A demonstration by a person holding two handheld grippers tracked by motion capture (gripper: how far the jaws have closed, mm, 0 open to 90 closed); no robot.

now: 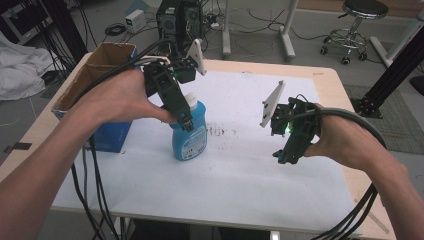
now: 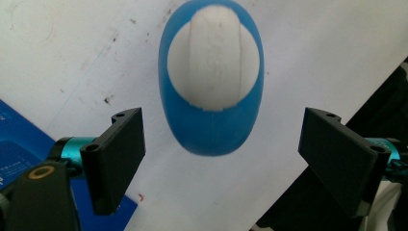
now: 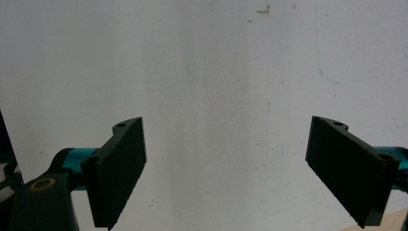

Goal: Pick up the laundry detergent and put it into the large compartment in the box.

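A blue bottle with a white cap stands upright on the white mat, left of centre. My left gripper hangs just above it, pointing down, open. From the left gripper view I look straight down on the bottle, its white cap lying ahead of the wide-apart jaws, and nothing is held. My right gripper hovers over the mat to the right, open, with bare white mat between its jaws.
An open cardboard box with blue sides stands at the table's left, close to the bottle. The white mat covers most of the wooden table. Cables trail from both grippers off the near edge.
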